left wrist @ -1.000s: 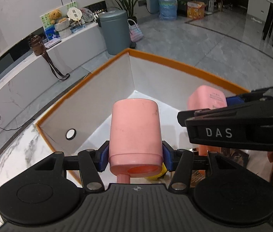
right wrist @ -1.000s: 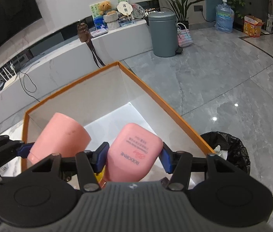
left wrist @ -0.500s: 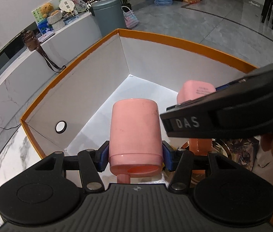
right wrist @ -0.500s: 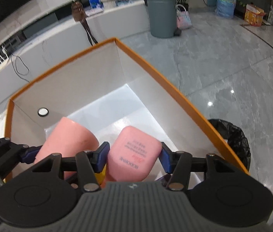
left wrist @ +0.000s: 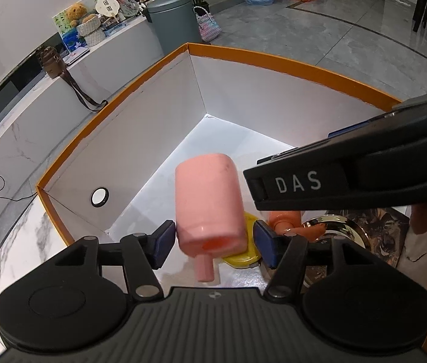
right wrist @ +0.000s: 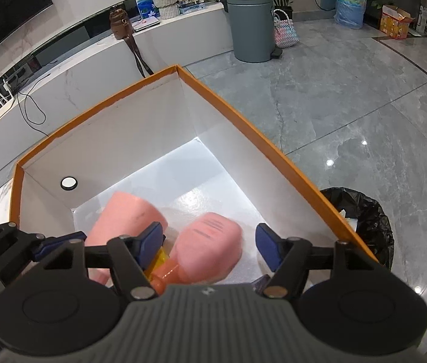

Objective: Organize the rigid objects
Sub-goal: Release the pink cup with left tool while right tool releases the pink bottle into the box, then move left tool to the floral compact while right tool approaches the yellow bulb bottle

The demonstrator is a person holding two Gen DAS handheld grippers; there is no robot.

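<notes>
Left wrist view: the left gripper [left wrist: 213, 246] is being opened, its jaws just parted from the pink cup [left wrist: 208, 202], which is tipping into the orange-rimmed box [left wrist: 273, 60], long axis pointing away. The right gripper [right wrist: 208, 243] is likewise being opened around the pink bottle [right wrist: 210, 246], blurred, dropping between the pads. A yellow object [left wrist: 243, 255] beneath is being mostly hidden.

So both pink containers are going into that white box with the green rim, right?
Not quite: the box's rim is orange, not green, as the right wrist view shows. Both pink containers are indeed over its white inside.
</notes>
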